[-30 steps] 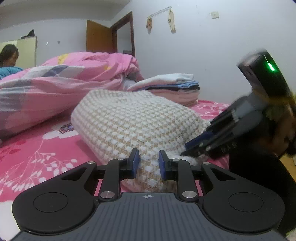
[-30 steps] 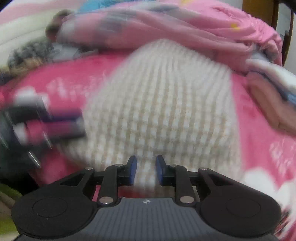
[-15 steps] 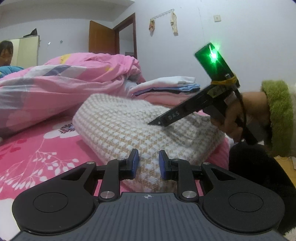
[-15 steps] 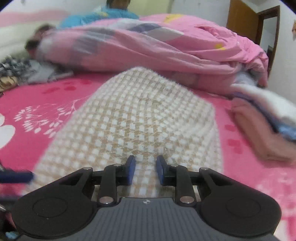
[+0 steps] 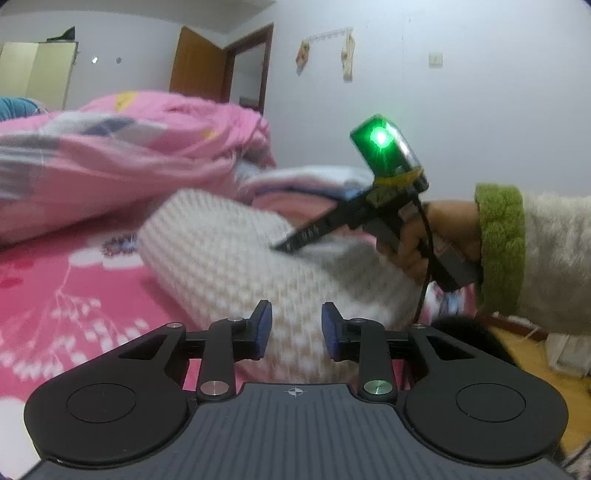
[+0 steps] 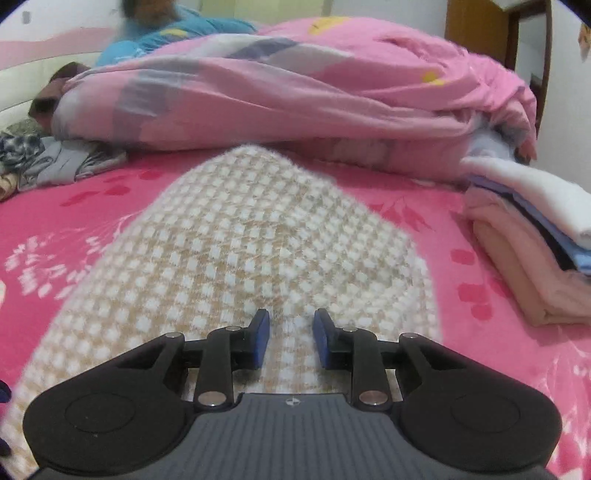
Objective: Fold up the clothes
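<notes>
A folded cream and beige checked knit sweater [image 5: 221,251] [image 6: 240,240] lies on the pink flowered bed sheet [image 5: 55,288] [image 6: 480,302]. My left gripper [image 5: 295,328] hovers at the sweater's near end. Its jaws are opening, and the knit shows in the gap with the pads off it. My right gripper [image 6: 290,332] points down over the sweater's top with its blue pads a little apart and nothing pinched. In the left wrist view the right gripper [image 5: 280,248] has its tips at the sweater's upper surface, held by a hand [image 5: 443,229] in a green-cuffed sleeve.
A stack of folded clothes [image 6: 524,229] [image 5: 306,181] sits just right of the sweater. A bunched pink quilt [image 6: 295,92] [image 5: 110,155] fills the back of the bed. Loose grey garments [image 6: 55,162] lie far left. A person in blue [image 6: 166,29] sits behind the quilt.
The right gripper swept from the sweater's near right edge up onto its top. The left gripper rose and rolled a little, and its jaws widened.
</notes>
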{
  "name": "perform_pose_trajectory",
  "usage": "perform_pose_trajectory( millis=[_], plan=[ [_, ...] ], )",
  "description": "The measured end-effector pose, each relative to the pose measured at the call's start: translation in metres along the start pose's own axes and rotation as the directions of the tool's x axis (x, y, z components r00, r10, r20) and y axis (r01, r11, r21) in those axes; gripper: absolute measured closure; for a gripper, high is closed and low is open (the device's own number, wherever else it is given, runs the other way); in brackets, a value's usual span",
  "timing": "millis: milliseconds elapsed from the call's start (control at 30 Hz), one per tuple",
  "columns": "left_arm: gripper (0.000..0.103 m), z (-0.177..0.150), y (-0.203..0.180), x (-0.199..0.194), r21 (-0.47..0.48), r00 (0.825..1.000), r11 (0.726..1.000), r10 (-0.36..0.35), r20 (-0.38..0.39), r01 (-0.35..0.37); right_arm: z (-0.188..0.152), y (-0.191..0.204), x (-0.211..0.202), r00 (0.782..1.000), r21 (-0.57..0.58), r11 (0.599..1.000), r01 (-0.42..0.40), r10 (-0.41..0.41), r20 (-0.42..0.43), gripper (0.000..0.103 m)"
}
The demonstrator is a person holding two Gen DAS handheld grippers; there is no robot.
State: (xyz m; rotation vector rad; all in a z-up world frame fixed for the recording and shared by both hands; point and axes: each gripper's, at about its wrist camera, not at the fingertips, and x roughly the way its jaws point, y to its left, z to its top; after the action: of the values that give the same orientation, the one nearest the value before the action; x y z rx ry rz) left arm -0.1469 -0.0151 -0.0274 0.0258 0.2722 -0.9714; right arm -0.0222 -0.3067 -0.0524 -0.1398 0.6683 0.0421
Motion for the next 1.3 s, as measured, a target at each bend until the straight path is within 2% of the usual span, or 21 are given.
perform_pose_trajectory(
  millis=[100, 167, 267, 300, 367, 433, 500, 533, 600, 633, 700, 733, 800, 833, 867, 900, 933, 967, 1100, 1167, 1300],
  plan=[
    [0.071, 0.026, 0.01, 0.003, -0.01, 0.999, 1.0, -0.019, 0.043, 0.02, 0.018, 0.004, -0.006, 0.999, -0.055, 0.999, 0.003, -0.006, -0.052, 0.075],
    [0.071, 0.042, 0.015, 0.022, 0.006, 0.999, 1.0, 0.011, 0.033, -0.011, 0.031, -0.002, -0.014, 1.0, -0.035, 0.999, 0.019, -0.019, -0.019, 0.075],
    [0.071, 0.052, 0.028, 0.064, -0.007, 0.999, 1.0, 0.029, -0.023, -0.029, 0.036, -0.022, -0.003, 0.998, 0.023, 0.997, 0.068, -0.068, 0.014, 0.075],
    [0.071, 0.051, 0.033, 0.08, -0.019, 0.998, 0.999, 0.033, -0.061, -0.034, 0.03, -0.029, 0.009, 0.997, 0.038, 0.996, 0.08, -0.079, -0.02, 0.075],
    [0.071, 0.04, 0.043, 0.112, -0.06, 0.981, 0.997, 0.041, -0.187, -0.053, 0.005, -0.044, 0.036, 0.996, 0.088, 0.994, 0.062, -0.057, -0.067, 0.075],
    [0.071, 0.034, 0.043, 0.117, -0.084, 0.981, 0.994, 0.053, -0.186, -0.069, 0.008, -0.055, 0.034, 0.997, 0.136, 0.99, 0.035, -0.025, -0.075, 0.076],
    [0.071, 0.034, 0.042, 0.117, -0.084, 0.981, 0.994, 0.057, -0.186, -0.074, 0.027, -0.054, 0.026, 0.993, 0.104, 0.993, 0.051, -0.04, -0.108, 0.075],
    [0.071, 0.033, 0.041, 0.117, -0.086, 0.981, 0.993, 0.058, -0.186, -0.075, 0.038, -0.049, 0.019, 0.995, 0.07, 0.996, 0.058, -0.052, -0.083, 0.075],
    [0.071, 0.033, 0.039, 0.116, -0.09, 0.98, 0.992, 0.065, -0.187, -0.083, 0.06, -0.04, 0.006, 1.0, 0.039, 0.999, -0.007, 0.006, 0.014, 0.074],
    [0.071, 0.033, 0.038, 0.116, -0.089, 0.979, 0.992, 0.07, -0.189, -0.088, 0.071, -0.034, 0.004, 0.996, 0.031, 0.997, -0.072, 0.07, 0.059, 0.074],
    [0.071, 0.035, 0.036, 0.117, -0.079, 0.978, 0.992, 0.084, -0.193, -0.101, 0.088, -0.02, 0.012, 0.974, -0.017, 0.98, -0.196, 0.197, 0.113, 0.074],
    [0.071, 0.036, 0.035, 0.117, -0.073, 0.977, 0.992, 0.091, -0.195, -0.107, 0.093, -0.011, 0.023, 0.967, -0.043, 0.974, -0.223, 0.227, 0.116, 0.074],
    [0.071, 0.038, 0.034, 0.116, -0.061, 0.974, 0.991, 0.107, -0.199, -0.121, 0.094, 0.002, 0.055, 0.969, -0.075, 0.971, -0.228, 0.234, 0.081, 0.074],
    [0.071, 0.038, 0.035, 0.116, -0.061, 0.972, 0.99, 0.116, -0.206, -0.131, 0.09, 0.004, 0.078, 0.974, -0.062, 0.973, -0.222, 0.225, 0.038, 0.071],
    [0.071, 0.038, 0.035, 0.116, -0.062, 0.971, 0.989, 0.12, -0.209, -0.135, 0.082, 0.0, 0.101, 0.973, -0.011, 0.973, -0.232, 0.232, -0.016, 0.066],
    [0.071, 0.039, 0.036, 0.116, -0.066, 0.971, 0.989, 0.116, -0.207, -0.132, 0.076, -0.005, 0.12, 0.968, 0.042, 0.969, -0.241, 0.244, -0.059, 0.066],
    [0.071, 0.04, 0.037, 0.116, -0.07, 0.972, 0.989, 0.113, -0.205, -0.129, 0.075, -0.012, 0.125, 0.963, 0.092, 0.963, -0.255, 0.261, -0.067, 0.066],
    [0.071, 0.04, 0.036, 0.116, -0.068, 0.973, 0.989, 0.112, -0.203, -0.128, 0.078, -0.018, 0.122, 0.961, 0.114, 0.959, -0.261, 0.269, -0.061, 0.065],
    [0.071, 0.04, 0.035, 0.116, -0.041, 0.972, 0.991, 0.119, -0.204, -0.13, 0.082, -0.016, 0.092, 0.985, 0.066, 0.983, -0.17, 0.172, -0.028, 0.064],
    [0.071, 0.041, 0.036, 0.117, -0.04, 0.971, 0.991, 0.116, -0.208, -0.127, 0.086, -0.018, 0.059, 0.994, 0.07, 0.992, -0.107, 0.105, 0.03, 0.064],
    [0.07, 0.041, 0.037, 0.117, -0.037, 0.97, 0.991, 0.115, -0.214, -0.126, 0.077, -0.033, -0.008, 0.992, 0.096, 0.995, -0.04, 0.028, 0.119, 0.064]
  ],
)
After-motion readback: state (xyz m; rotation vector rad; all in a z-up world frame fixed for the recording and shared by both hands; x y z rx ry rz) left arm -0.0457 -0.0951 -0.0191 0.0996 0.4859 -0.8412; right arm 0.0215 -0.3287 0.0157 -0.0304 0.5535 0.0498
